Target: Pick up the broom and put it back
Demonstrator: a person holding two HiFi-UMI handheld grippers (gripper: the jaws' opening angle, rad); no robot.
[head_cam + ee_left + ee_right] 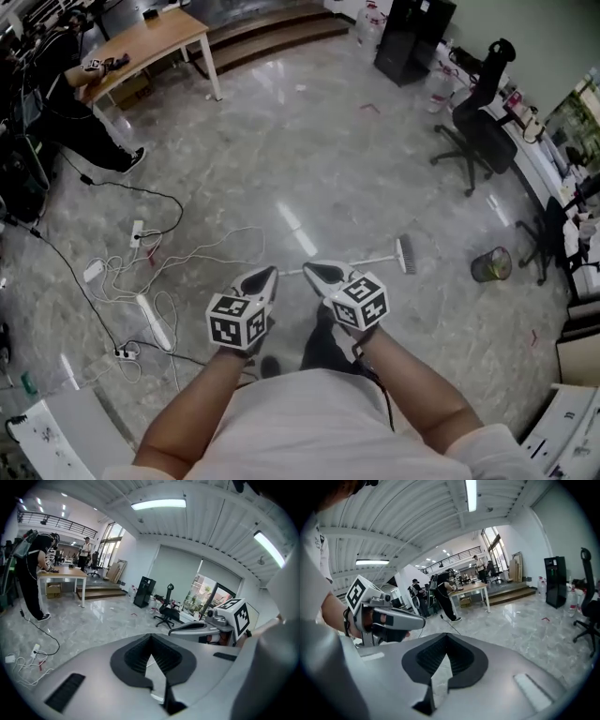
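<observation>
The broom (380, 259) lies flat on the grey marble floor, its pale handle running left from the brush head (406, 254) at the right. In the head view both grippers are held side by side above the handle's left end, apart from it. My left gripper (266, 276) is shut with nothing in it, as the left gripper view (151, 635) also shows. My right gripper (313, 272) is likewise shut and empty (446, 635). Neither gripper view shows the broom.
White cables and power strips (141, 309) sprawl over the floor at the left. A mesh waste bin (491, 264) stands right of the broom. Black office chairs (478, 131) line the right side. A wooden table (155, 42) with a person (84, 112) is far left.
</observation>
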